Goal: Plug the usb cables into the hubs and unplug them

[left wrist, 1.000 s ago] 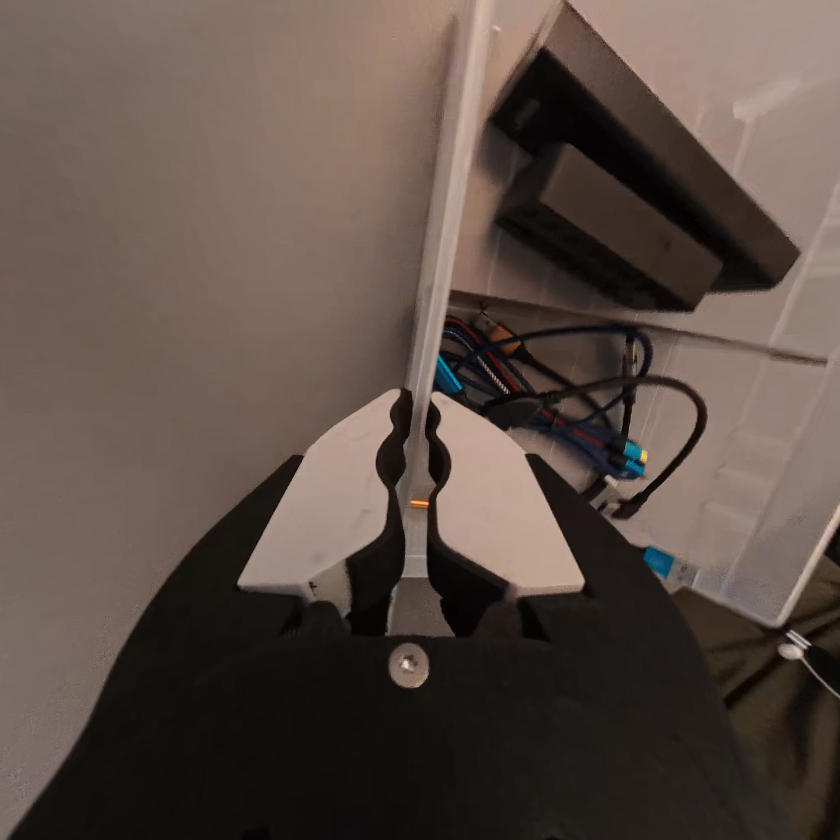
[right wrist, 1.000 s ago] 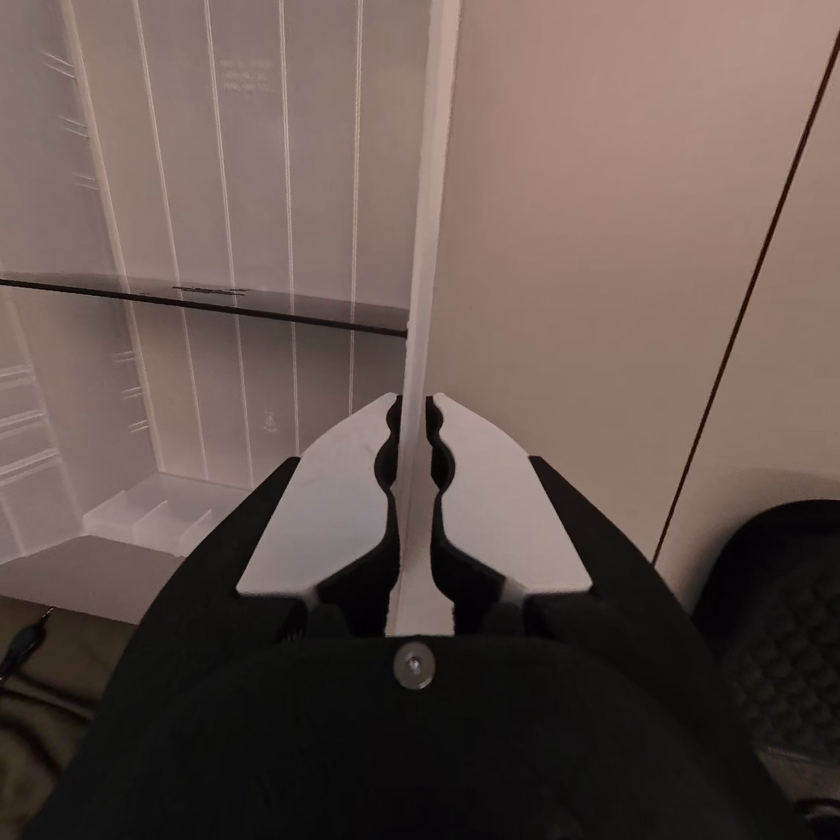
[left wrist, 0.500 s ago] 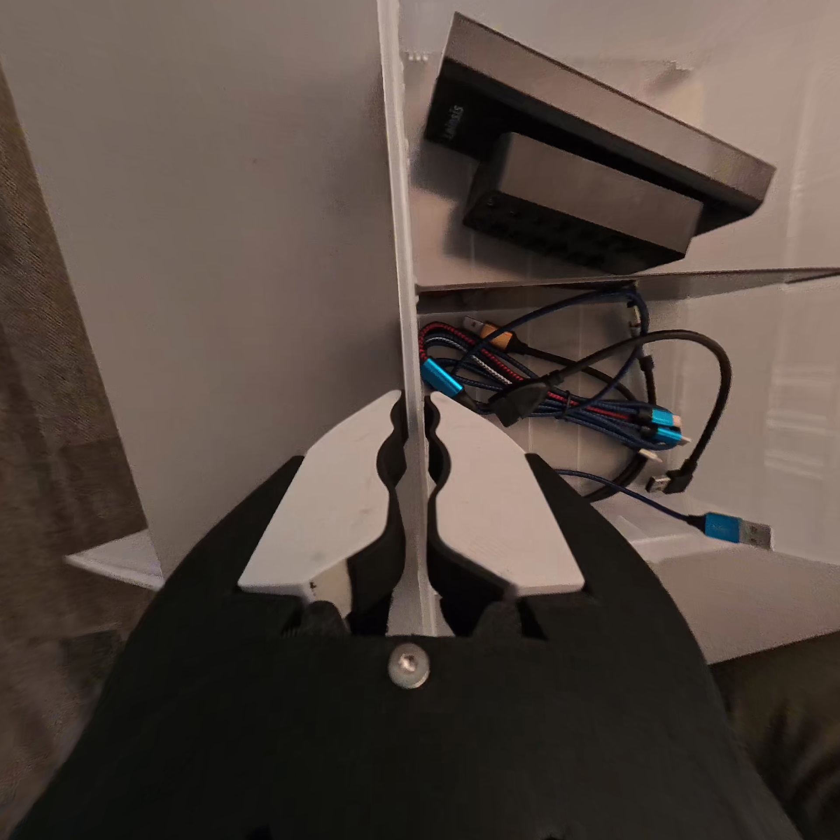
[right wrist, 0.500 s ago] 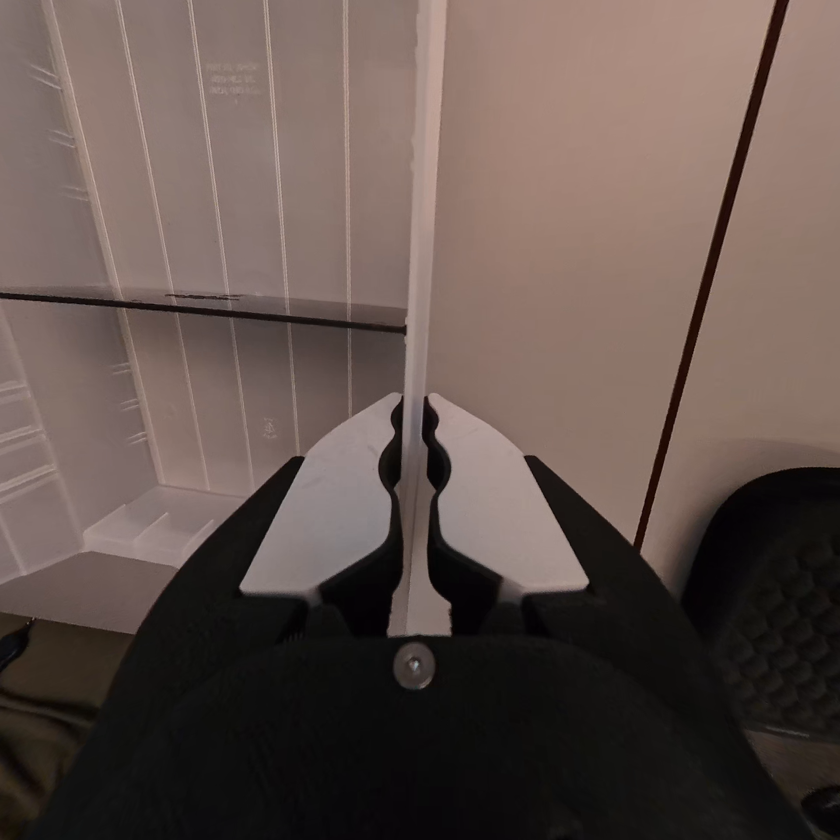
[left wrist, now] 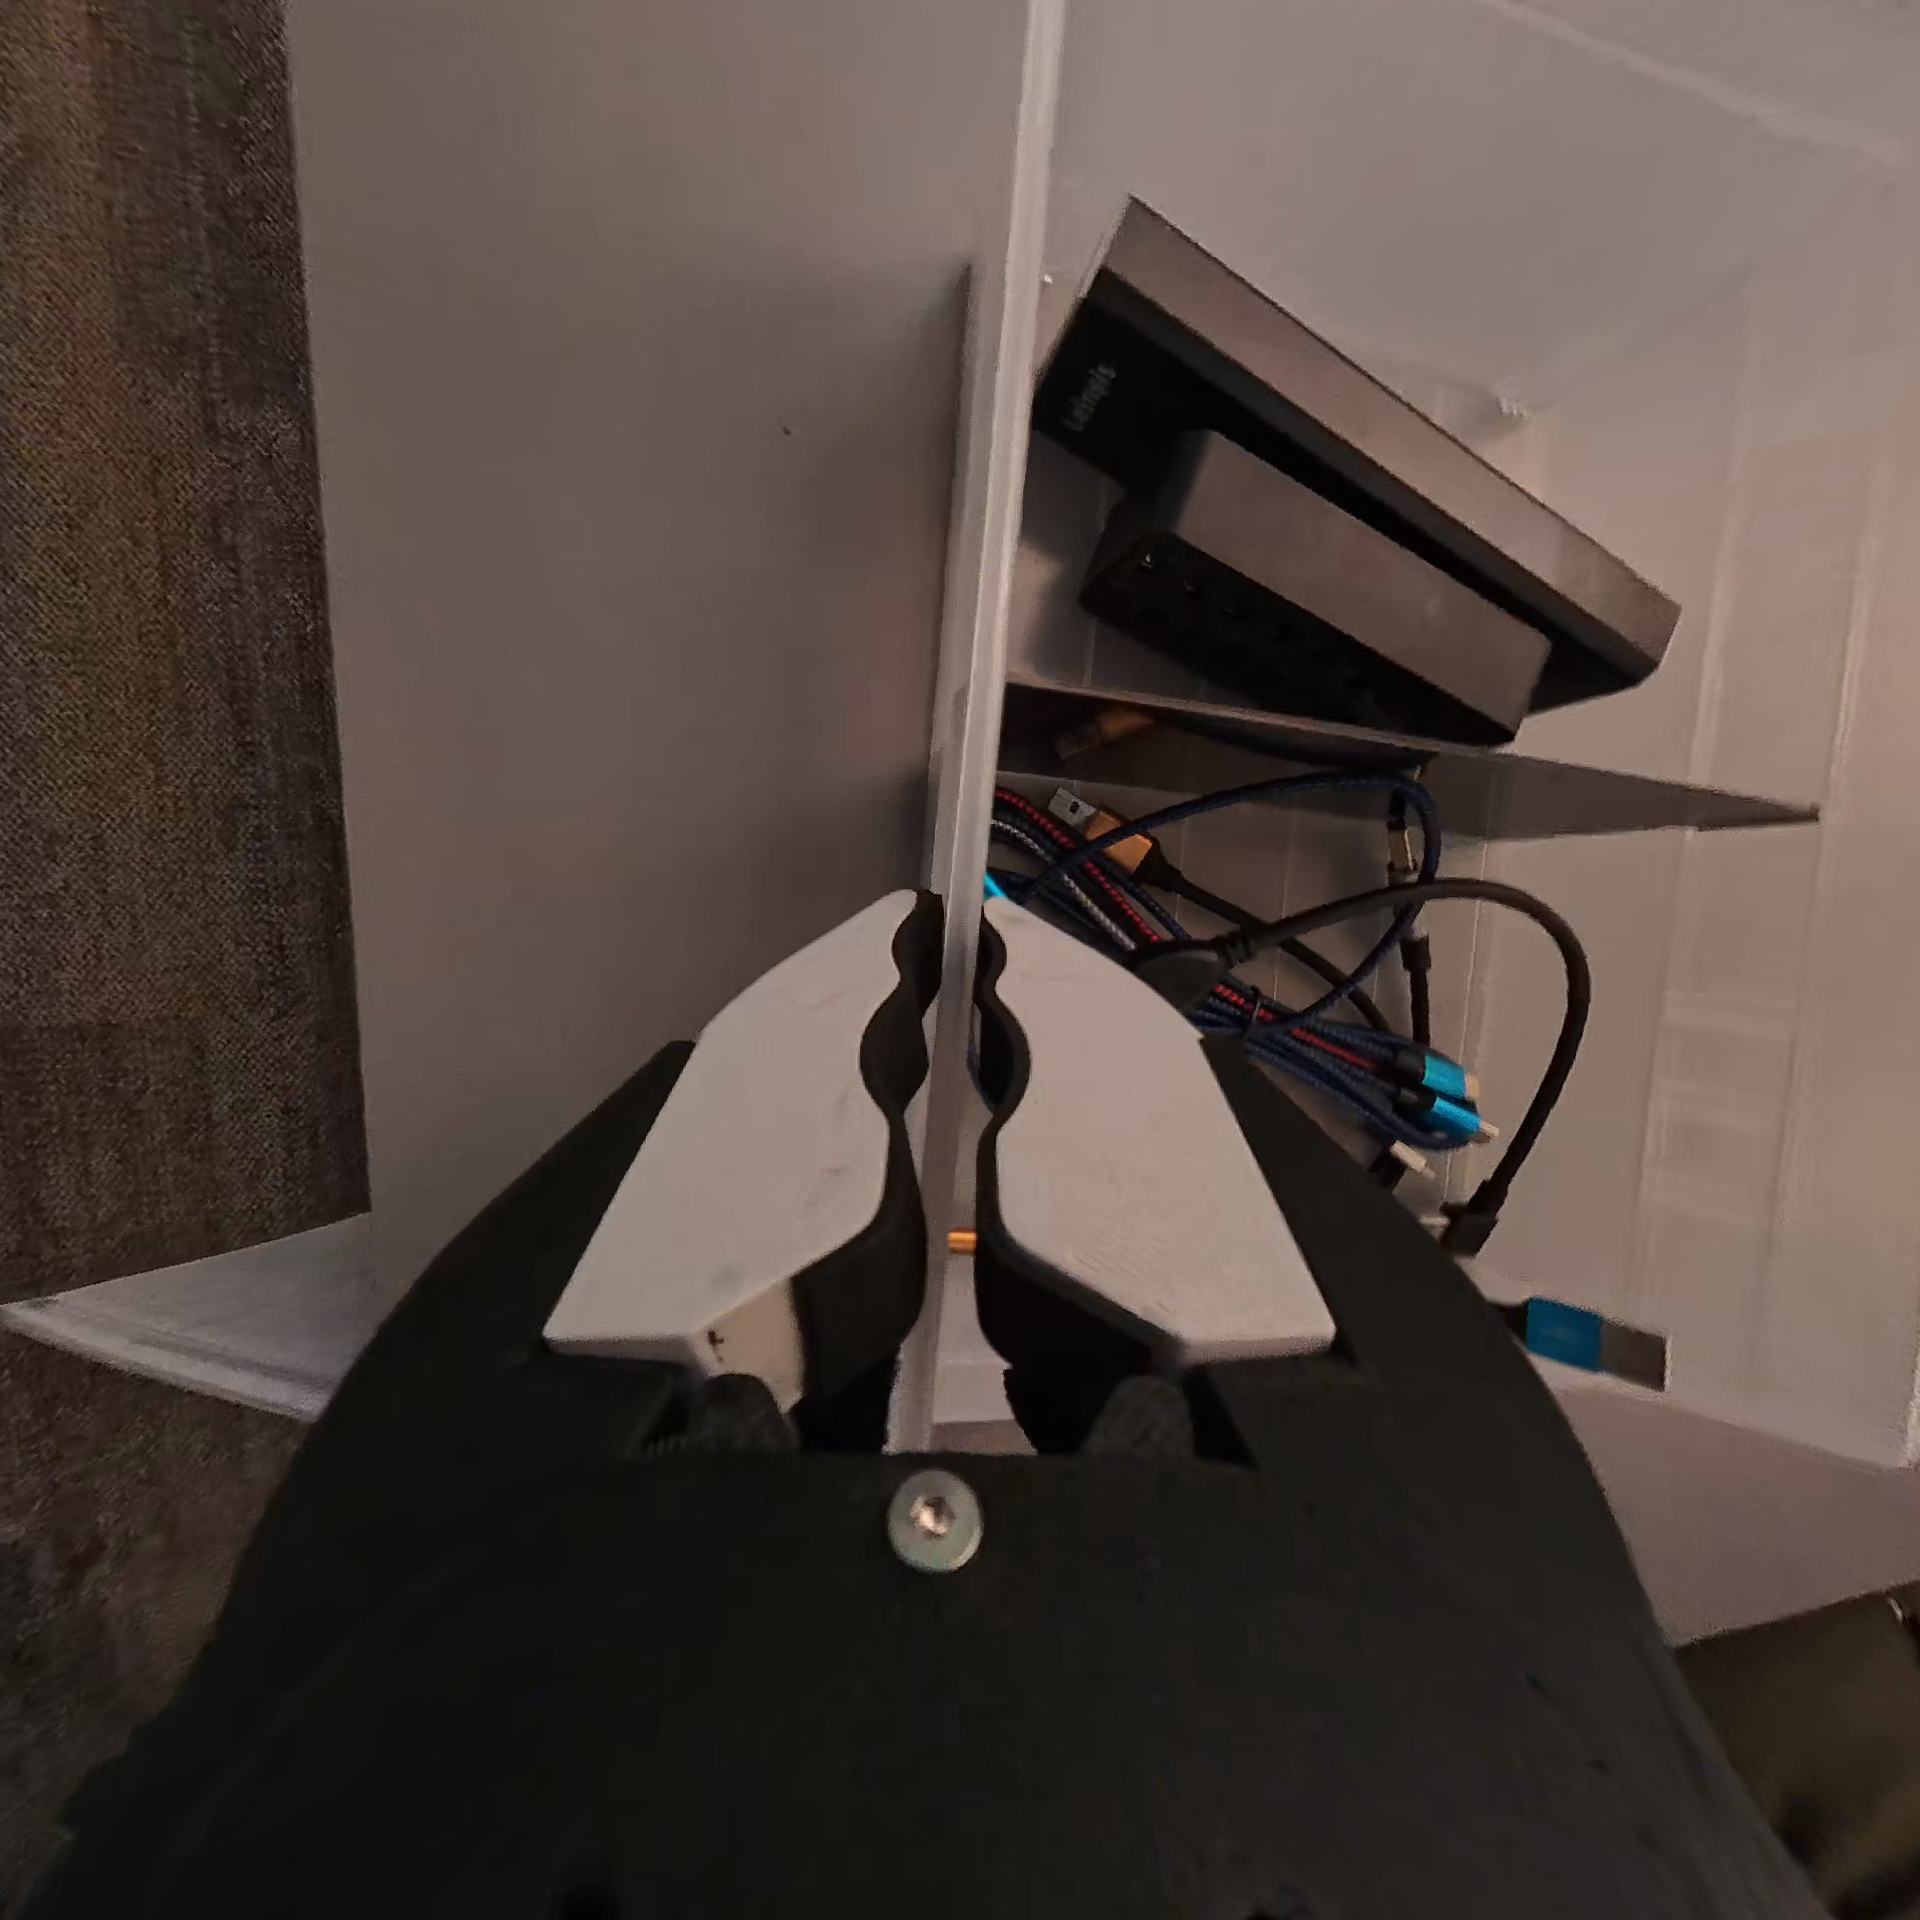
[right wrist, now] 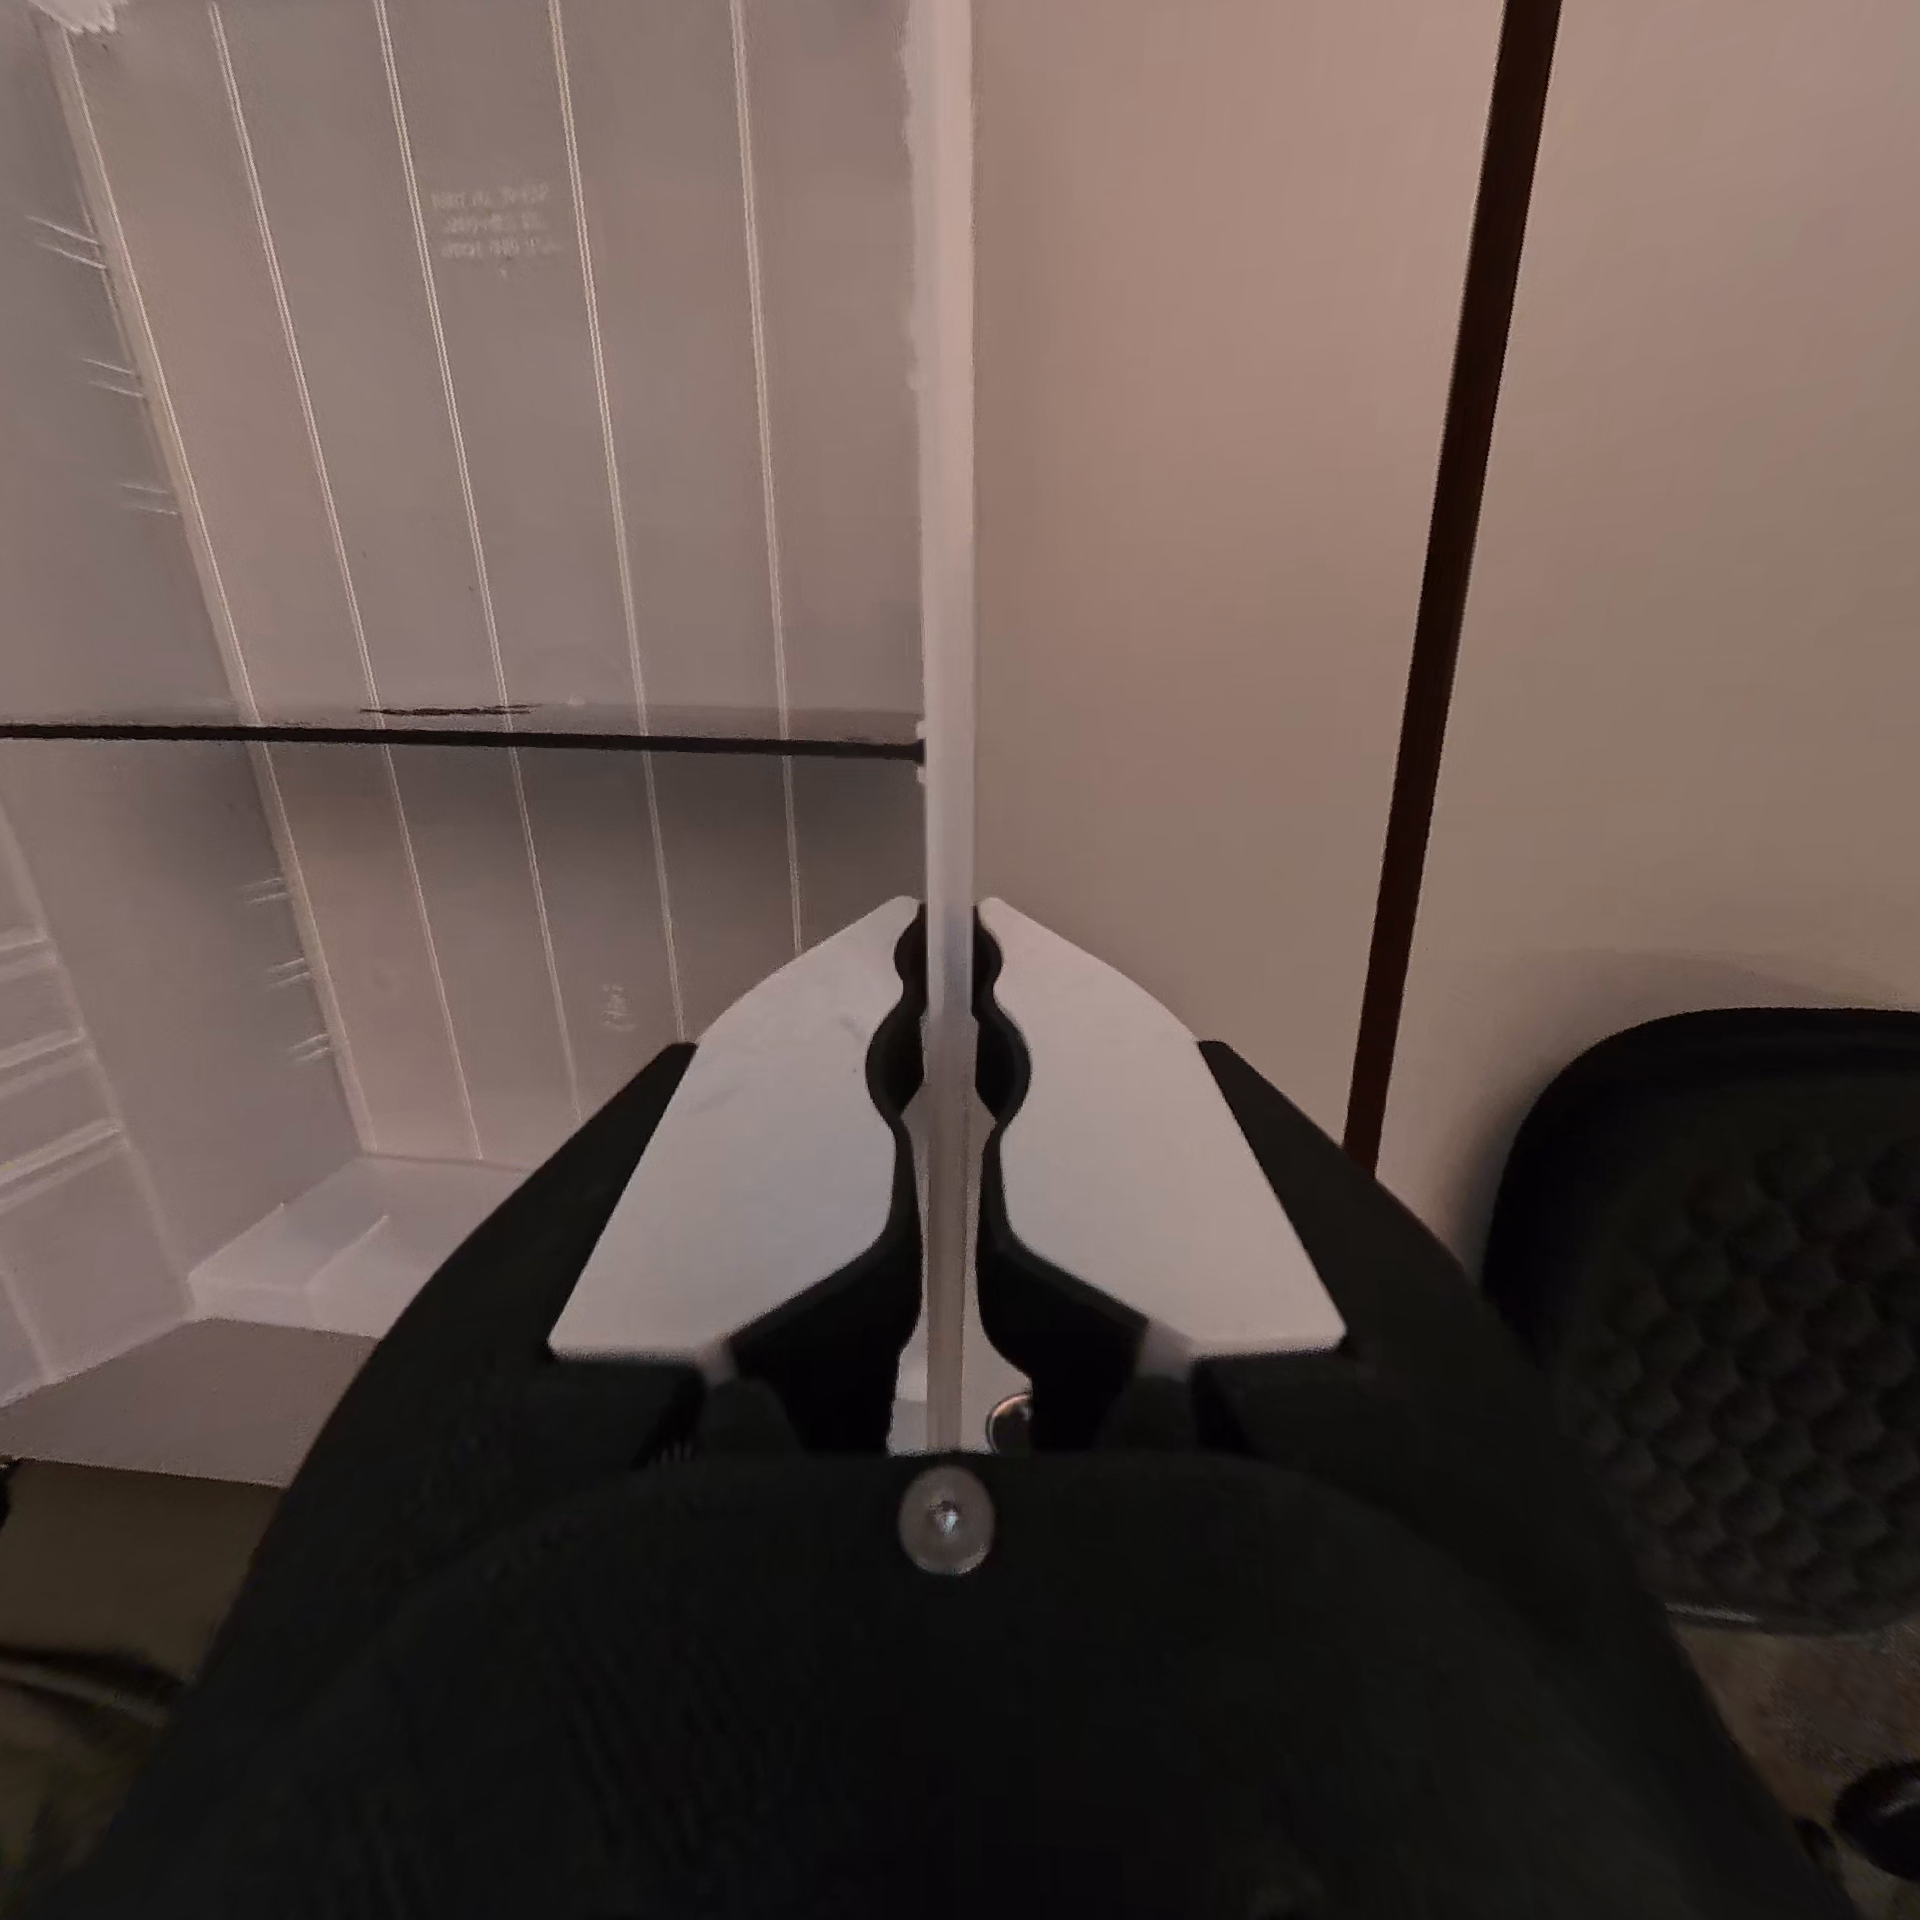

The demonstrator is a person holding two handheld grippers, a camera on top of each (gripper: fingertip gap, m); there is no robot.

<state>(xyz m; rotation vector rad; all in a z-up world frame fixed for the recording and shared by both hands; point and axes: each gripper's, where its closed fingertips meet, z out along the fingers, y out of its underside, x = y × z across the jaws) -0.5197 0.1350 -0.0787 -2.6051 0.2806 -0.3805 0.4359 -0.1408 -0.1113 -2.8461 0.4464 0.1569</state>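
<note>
The left gripper (left wrist: 951, 920) was clamped on the thin side wall of a clear plastic bin (left wrist: 977, 665), its jaws pressed against that edge. Just past the tips, inside the bin's lower compartment, lay a tangle of braided usb cables (left wrist: 1262, 997), blue, red and black, one blue plug (left wrist: 1590, 1345) sticking out near the front. Behind a divider (left wrist: 1538, 805), two dark hubs (left wrist: 1371, 520) sat stacked and tilted. The right gripper (right wrist: 948, 914) pinched the bin's opposite wall (right wrist: 945, 520); beyond it stood a pale wall and a black meshed chair (right wrist: 1714, 1309).
</note>
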